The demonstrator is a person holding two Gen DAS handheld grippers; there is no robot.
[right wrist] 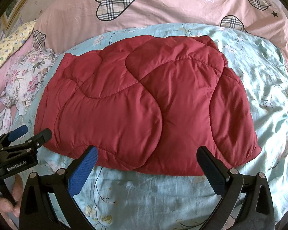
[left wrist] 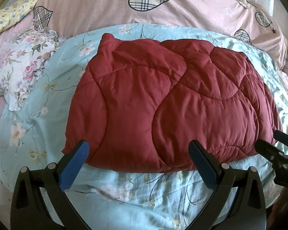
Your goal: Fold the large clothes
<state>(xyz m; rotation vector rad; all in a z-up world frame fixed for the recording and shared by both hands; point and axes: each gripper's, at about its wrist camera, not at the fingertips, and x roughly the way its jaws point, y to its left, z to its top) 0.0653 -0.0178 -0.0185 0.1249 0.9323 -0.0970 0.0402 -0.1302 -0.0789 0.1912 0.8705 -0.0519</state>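
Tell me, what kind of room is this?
Probably a bedroom: a folded red quilted garment lies on a bed with a pale blue flowered sheet, a pink duvet behind, and a floral pillow beside it.

A bed [left wrist: 48, 103] covered by a pale blue floral sheet. A folded dark red quilted coat [left wrist: 163, 103] lies flat at its middle. A pink duvet [left wrist: 105, 5] with plaid hearts is heaped behind; a frilled floral pillow [left wrist: 23, 67] lies left.

Near edge: bare teal floral sheet [right wrist: 144, 195] lies open in front of the folded red quilted coat [right wrist: 144, 99].
Right side: rumpled sheet beside the coat, open.
Far side: pink heart-print duvet [right wrist: 163, 5] banks close behind the coat.
Left side: floral ruffled pillow [left wrist: 23, 67] sits near the coat's far-left corner.
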